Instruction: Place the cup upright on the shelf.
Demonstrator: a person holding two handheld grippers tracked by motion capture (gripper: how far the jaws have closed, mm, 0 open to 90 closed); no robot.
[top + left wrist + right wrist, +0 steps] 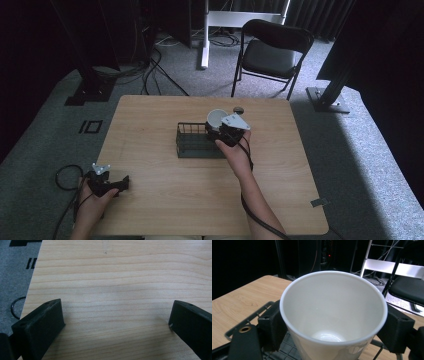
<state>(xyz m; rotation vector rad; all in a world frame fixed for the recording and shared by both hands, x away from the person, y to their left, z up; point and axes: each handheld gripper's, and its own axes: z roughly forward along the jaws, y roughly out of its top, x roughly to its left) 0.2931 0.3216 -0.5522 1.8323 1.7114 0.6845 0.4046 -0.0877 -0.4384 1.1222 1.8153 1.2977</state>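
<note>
Just one white cup (333, 315), one wire basket (194, 141).

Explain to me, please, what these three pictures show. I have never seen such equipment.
A person sits at a wooden table and holds a hand tool with two black fingers in each hand. One picture comes from a camera above; the other two come from cameras on the tools. The right gripper is closed around a white paper cup, empty inside, over a dark wire basket. The left gripper rests open near the table's near left corner, its fingers far apart with nothing between them. A small dark round thing lies behind the cup.
</note>
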